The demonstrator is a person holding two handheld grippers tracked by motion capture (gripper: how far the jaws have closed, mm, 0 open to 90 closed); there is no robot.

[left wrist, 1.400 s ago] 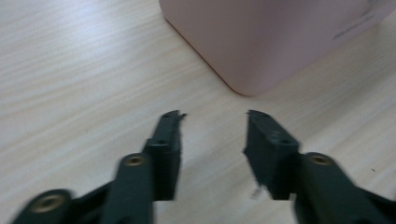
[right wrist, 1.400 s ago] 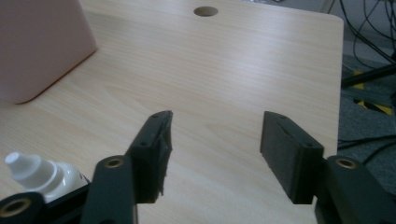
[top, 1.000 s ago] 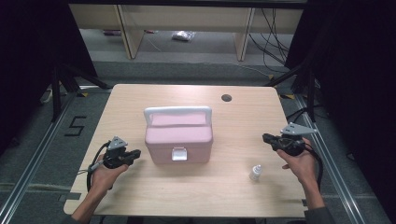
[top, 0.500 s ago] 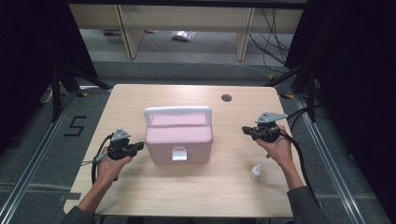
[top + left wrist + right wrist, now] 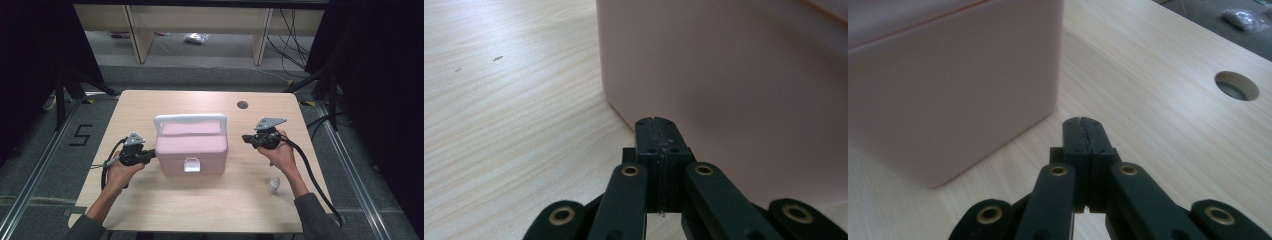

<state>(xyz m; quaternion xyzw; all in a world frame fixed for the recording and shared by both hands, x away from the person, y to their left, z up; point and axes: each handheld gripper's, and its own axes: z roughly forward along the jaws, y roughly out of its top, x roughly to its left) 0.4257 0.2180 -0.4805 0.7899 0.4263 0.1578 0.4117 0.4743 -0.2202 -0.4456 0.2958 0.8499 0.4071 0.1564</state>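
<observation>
Pushing the pink plastic lidded box evenly needs both pressed-together grippers, left and right, meeting its opposite sides level.

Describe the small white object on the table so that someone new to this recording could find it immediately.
Start at the pink box with the white handle in the middle of the wooden table. Look toward the table's near right corner, just beside the person's right forearm: the small white rounded object lies there alone, the one pale loose item on the bare wood.

A small white bottle is lying near the table's front right; a round hole is sitting far back.
</observation>
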